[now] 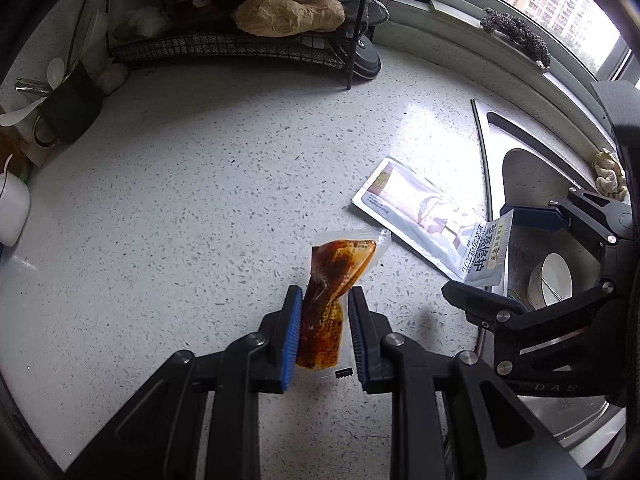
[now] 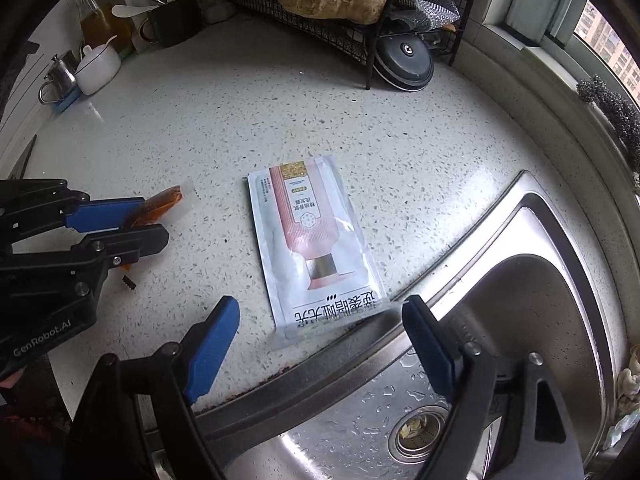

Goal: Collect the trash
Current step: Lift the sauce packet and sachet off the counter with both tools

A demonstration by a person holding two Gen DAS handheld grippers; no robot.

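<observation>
The left gripper (image 1: pixel 325 316) is squeezed nearly closed, and its blue pads pinch a small sauce packet (image 1: pixel 334 280) full of orange-brown sauce. The top of the packet sticks out past the fingertips, above the speckled counter (image 1: pixel 200 184). The right gripper (image 2: pixel 320 344) is open wide and holds nothing. Its tips sit on either side of the near end of a flat white and pink pouch (image 2: pixel 312 240). The pouch lies on the counter, with its near end poking over the counter edge at the rim of the metal sink (image 2: pixel 500 320). The middle of the counter is bare around both pieces of trash. A black wire rack (image 2: pixel 360 28) stands along the far edge, and a dark utensil holder (image 2: pixel 176 20) sits near the far left corner.
</observation>
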